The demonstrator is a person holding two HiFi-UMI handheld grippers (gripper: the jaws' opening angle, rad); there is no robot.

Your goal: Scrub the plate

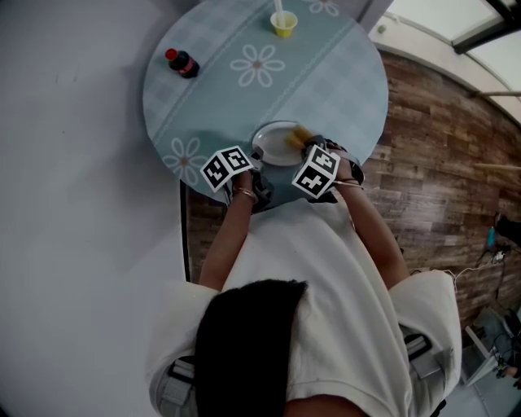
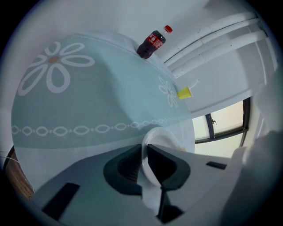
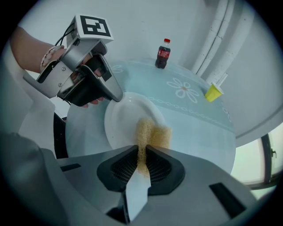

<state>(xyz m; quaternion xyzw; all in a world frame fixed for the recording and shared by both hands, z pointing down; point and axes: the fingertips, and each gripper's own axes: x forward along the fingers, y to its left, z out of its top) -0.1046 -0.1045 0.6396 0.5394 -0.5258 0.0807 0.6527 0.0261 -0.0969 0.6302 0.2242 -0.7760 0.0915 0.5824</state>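
My left tool clamps the plate by its rim while my right tool, pinching the sponge, should press flat (small circles, gently).

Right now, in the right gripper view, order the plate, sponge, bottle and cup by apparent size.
1. plate
2. sponge
3. bottle and cup: these look about alike and both stand far from the camera, so unranked.

Cola bottle and yellow cup stand well apart — on the flowered table.
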